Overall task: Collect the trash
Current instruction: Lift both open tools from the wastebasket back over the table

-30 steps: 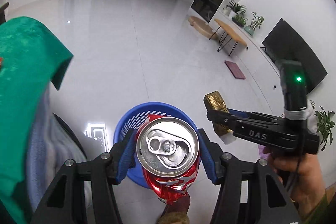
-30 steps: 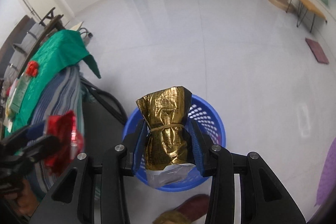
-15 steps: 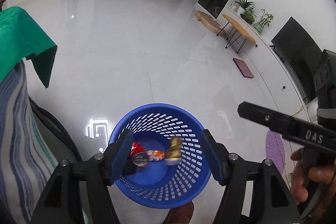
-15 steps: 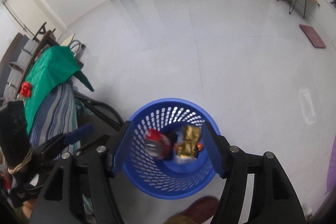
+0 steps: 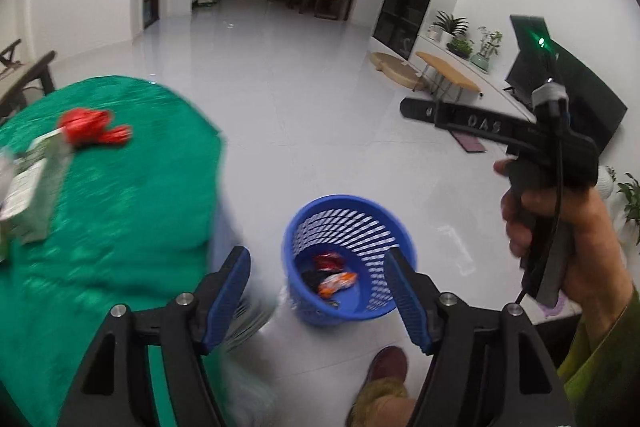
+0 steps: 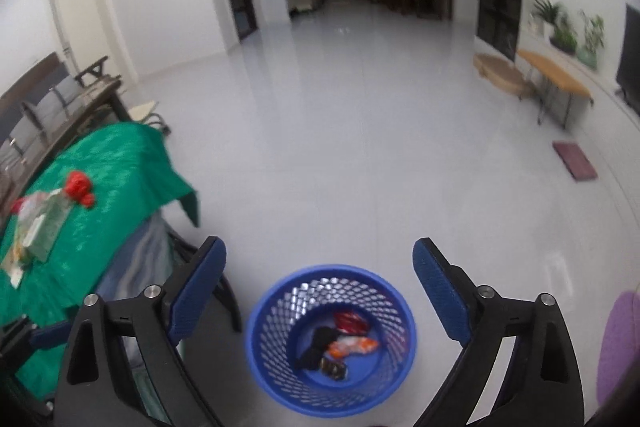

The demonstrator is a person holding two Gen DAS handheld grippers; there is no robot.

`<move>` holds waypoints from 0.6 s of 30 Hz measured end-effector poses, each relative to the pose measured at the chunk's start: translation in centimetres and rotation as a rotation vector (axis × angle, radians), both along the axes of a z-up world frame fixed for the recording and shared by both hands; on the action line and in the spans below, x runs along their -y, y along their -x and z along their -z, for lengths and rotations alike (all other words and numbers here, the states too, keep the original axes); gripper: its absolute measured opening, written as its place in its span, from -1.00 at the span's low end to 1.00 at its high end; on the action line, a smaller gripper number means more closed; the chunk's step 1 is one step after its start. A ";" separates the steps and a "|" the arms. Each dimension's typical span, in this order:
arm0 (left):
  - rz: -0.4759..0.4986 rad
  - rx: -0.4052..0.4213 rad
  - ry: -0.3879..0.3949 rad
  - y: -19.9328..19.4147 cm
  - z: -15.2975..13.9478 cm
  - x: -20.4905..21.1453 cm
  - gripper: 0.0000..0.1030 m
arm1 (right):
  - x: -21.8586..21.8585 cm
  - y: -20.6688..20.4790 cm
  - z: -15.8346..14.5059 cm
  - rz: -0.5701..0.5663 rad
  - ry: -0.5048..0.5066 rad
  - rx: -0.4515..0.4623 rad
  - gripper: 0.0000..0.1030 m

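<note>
Left wrist view: the left claw (image 5: 318, 293) is seen with its blue ribbed pads spread wide and nothing between them. A blue perforated plastic basket (image 5: 348, 215) stands on the glossy white floor (image 5: 312, 115), just beyond and slightly right of the claw's gap; crumpled wrappers (image 5: 336, 281), red and orange-white, and a dark item lie in its bottom. To the left, a bench draped in a green, slightly shiny cloth (image 5: 120, 211) carries the trash not yet collected: a crumpled red wrapper (image 5: 92, 127) at the far left and a pale green-white carton (image 5: 34, 195) nearer, its long axis running roughly near-to-far; both are blurred. The right claw (image 5: 416, 109) is held by a hand (image 5: 560, 231) at the right, seen side-on, well apart from the bench; its opening cannot be read from this view. Right wrist view: the right claw (image 6: 320, 291) is wide apart and empty, with the basket (image 6: 276, 307) directly below its gap. The bench cloth (image 6: 120, 163) lies to the far left, with the red wrapper (image 6: 80, 189) and carton (image 6: 44, 227) on it, a crumpled clear-looking packet possibly beside the carton. Judgement: the coming move turns on the remaining trash lying left of both claws; the left claw is the nearer. The carton is judged rigid, best closed on across its narrow width; the wrapper is judged soft and crushable.
</note>
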State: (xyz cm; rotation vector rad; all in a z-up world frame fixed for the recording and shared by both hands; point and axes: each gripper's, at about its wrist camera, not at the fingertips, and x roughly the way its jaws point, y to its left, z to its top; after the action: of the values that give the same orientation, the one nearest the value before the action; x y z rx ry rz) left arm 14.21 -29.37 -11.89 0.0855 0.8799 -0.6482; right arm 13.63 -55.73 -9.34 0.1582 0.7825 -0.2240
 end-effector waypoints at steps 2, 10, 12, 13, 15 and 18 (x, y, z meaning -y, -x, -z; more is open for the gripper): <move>-0.039 0.010 -0.020 0.7 0.1 -2.8 0.38 | -3.4 -0.1 -0.7 -0.057 0.009 0.029 0.89; -0.276 0.022 -0.103 2.5 1.4 -16.4 0.38 | -19.2 -0.2 0.6 -0.372 0.083 0.044 0.91; -0.337 0.020 -0.114 2.8 1.9 -19.8 0.38 | -22.6 0.2 1.5 -0.439 0.071 0.032 0.91; -0.365 0.017 -0.117 2.8 2.2 -21.2 0.38 | -24.6 0.5 2.0 -0.482 0.061 0.019 0.91; -0.426 0.006 -0.119 2.6 2.5 -24.5 0.38 | -27.4 0.8 2.7 -0.539 0.056 0.003 0.91; -0.477 0.006 -0.122 2.3 2.7 -27.9 0.38 | -31.5 1.3 4.2 -0.626 0.072 -0.024 0.91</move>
State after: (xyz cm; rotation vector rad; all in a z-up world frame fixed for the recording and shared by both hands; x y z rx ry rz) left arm 11.90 -1.43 -14.63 -0.0139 0.8928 -0.1491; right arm 12.35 -24.21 -13.53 -0.1608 0.8107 0.3387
